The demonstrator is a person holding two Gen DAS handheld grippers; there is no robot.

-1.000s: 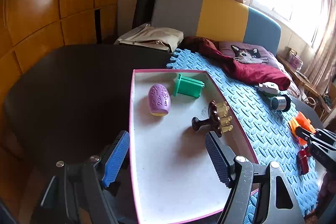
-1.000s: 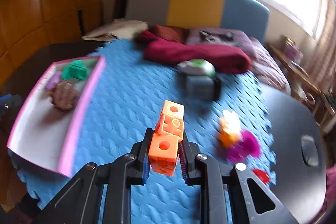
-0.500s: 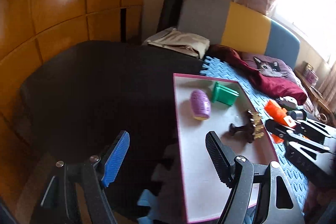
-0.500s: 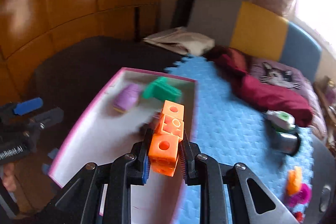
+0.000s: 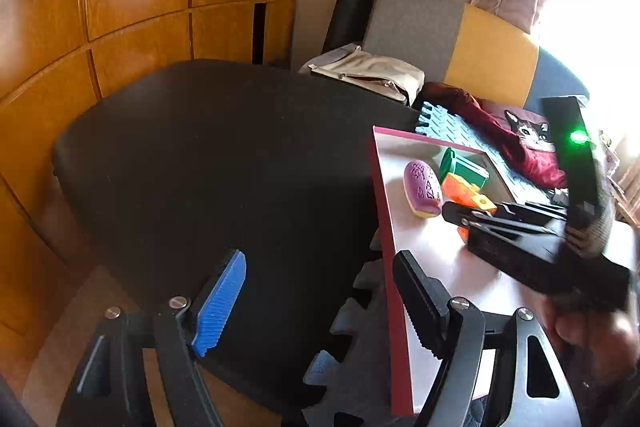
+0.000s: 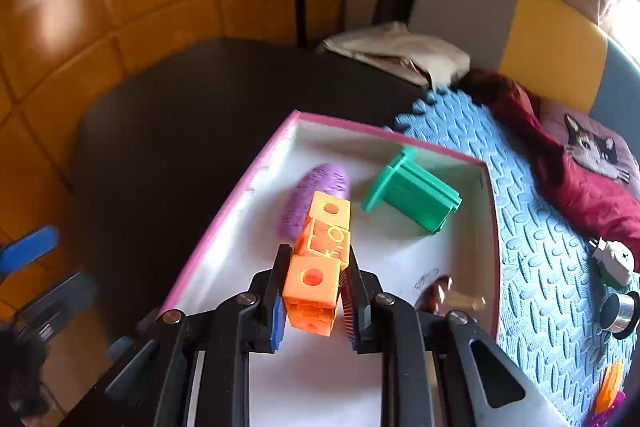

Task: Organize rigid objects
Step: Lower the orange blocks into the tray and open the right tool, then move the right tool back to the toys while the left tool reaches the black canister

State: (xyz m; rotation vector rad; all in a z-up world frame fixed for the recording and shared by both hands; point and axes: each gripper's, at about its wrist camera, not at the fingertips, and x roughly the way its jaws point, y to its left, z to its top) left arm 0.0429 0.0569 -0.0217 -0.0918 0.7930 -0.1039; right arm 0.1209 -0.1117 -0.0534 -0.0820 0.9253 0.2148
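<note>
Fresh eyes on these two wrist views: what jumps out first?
The orange chain of holed plastic cubes, clamped in the right gripper, over the pink-rimmed white tray. Just beyond it in the tray lie a purple textured oval piece and a green ribbed plastic block. The left gripper hangs open and empty over the dark table, at the tray's left edge.

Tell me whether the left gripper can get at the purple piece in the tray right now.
Probably not cleanly: the left gripper is open, but the right gripper, holding the orange block, hovers right beside the purple piece.
</note>
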